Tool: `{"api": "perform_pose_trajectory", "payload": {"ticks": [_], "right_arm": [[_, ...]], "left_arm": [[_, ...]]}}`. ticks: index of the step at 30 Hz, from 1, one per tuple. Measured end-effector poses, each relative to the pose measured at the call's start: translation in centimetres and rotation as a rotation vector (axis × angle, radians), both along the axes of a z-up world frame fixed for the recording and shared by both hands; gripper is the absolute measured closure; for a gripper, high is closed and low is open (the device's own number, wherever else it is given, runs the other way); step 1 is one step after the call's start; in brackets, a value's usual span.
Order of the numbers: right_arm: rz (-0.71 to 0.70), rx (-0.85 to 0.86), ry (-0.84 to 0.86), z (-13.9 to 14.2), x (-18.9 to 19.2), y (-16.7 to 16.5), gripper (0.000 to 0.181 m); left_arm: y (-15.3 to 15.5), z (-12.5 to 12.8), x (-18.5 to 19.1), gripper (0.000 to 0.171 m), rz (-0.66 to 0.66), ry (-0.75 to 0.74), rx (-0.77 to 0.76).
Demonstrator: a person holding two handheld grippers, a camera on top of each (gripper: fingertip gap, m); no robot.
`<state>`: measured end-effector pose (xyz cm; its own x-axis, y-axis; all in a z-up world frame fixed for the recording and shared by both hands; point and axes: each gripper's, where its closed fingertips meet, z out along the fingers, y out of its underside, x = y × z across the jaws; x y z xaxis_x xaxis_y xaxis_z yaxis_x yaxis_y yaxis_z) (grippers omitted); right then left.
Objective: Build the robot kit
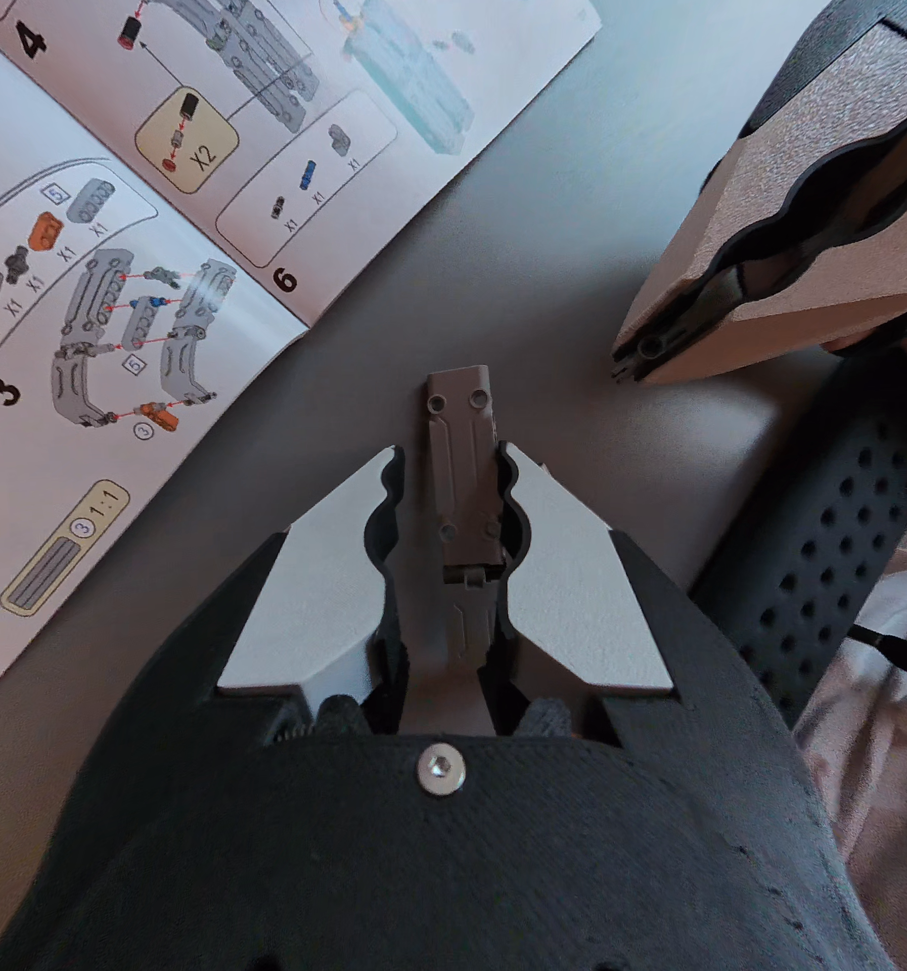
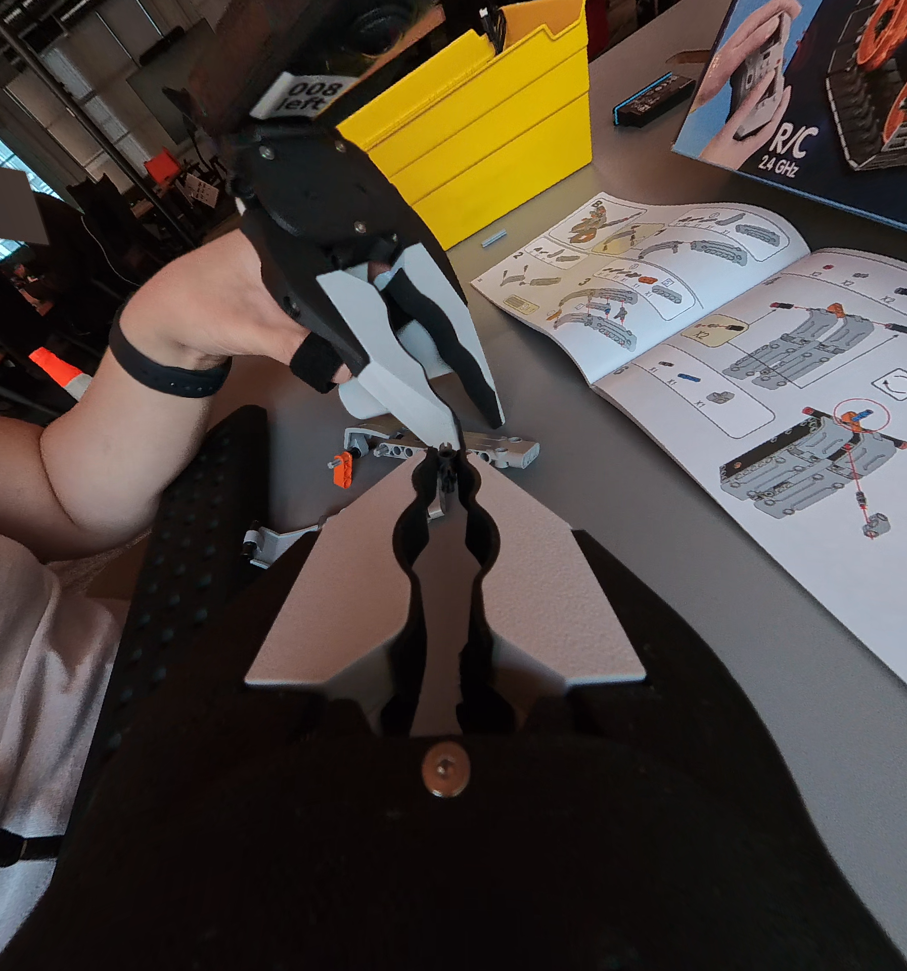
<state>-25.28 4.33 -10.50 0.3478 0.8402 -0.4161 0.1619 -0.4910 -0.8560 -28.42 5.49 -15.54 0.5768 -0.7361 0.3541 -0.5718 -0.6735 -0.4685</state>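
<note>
While the left gripper (image 1: 451,457) stands spread over the grey table (image 1: 572,262), a grey plastic panel piece (image 1: 459,473) lies flat between its fingers; one pad touches the piece's edge, the other stands clear, so nothing is clamped. Judged from its look, the piece is light, rigid and smooth; it would likely slip if pinched on its flat face, and the long edges near the pin holes offer the surer hold.

Pressed nearly together, the right gripper (image 2: 446,462) pinches a small dark connector pin (image 2: 446,467) at its fingertips, just above the grey piece and close to the left gripper's tips. Such a pin is small and stiff, and probably prone to twisting out of the pads.

Just beyond the tips, to the left, lies an orange connector (image 2: 343,469) with a short axle; a pale curved part (image 2: 270,541) sits nearer, left of the right gripper's fingers.

Farther out to the right, an open instruction booklet (image 2: 756,368) lies flat. Beyond it stands a printed product box (image 2: 808,105) and a small dark battery-like block (image 2: 651,100). A yellow bin (image 2: 483,121) stands farthest ahead; its contents cannot be seen, apart from some wires at its rim.
</note>
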Motion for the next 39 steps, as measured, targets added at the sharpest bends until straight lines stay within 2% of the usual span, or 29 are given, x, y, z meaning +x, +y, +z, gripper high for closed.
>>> {"api": "perform_pose_trajectory", "payload": {"ticks": [5,7,12,18,23,29,39], "right_arm": [[0.003,0.006,-0.009,-0.1,0.0,-0.1,0.176],[0.003,0.007,-0.013,-0.1,0.0,-0.1,0.176],[-0.002,0.036,-0.06,-0.7,-0.1,0.0,0.176],[-0.023,0.204,-0.154,-0.9,-0.5,0.3,0.176],[-0.022,0.232,-0.149,-0.7,-0.7,0.3,0.176],[-0.036,0.227,-0.111,-0.3,-0.6,0.6,0.176],[-0.041,0.21,-0.165,-1.2,-0.6,0.7,0.176]], "left_arm": [[0.0,-0.2,0.1,0.139,-0.016,0.093,0.049],[0.0,-0.3,0.1,0.146,-0.008,0.093,0.04],[-0.5,-0.1,0.4,0.148,0.009,0.007,-0.045],[-1.1,0.7,1.5,0.148,0.027,-0.195,-0.15],[-0.5,2.0,1.7,0.148,0.04,-0.283,-0.096],[-0.9,2.1,2.3,0.148,0.003,-0.288,-0.06],[-0.8,2.1,2.4,0.148,-0.009,-0.258,-0.002]]}}
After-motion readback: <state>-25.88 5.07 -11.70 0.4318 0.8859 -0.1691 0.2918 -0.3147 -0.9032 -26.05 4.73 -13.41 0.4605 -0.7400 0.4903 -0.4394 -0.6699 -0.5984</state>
